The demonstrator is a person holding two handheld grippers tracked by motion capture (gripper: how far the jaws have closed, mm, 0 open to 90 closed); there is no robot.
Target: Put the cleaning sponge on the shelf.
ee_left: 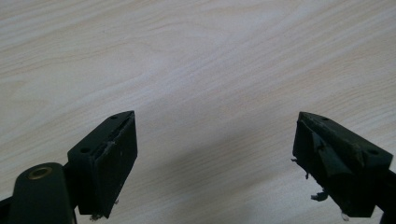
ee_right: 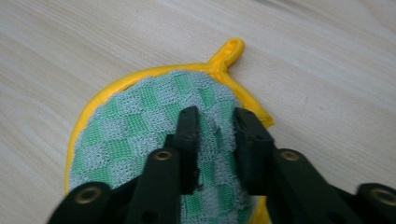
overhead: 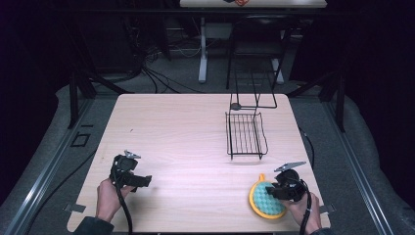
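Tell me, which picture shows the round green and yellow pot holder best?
The right gripper view. The pot holder is close up there, so you can see its green checks, yellow rim and loop, with the right gripper pinching its cloth. In the high view it is small and partly under that gripper. The left gripper view looks at the bare table.

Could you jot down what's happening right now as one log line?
right gripper: pinching round green-checked cloth pot holder with yellow rim | left gripper: open over bare wooden table | black wire rack: untouched
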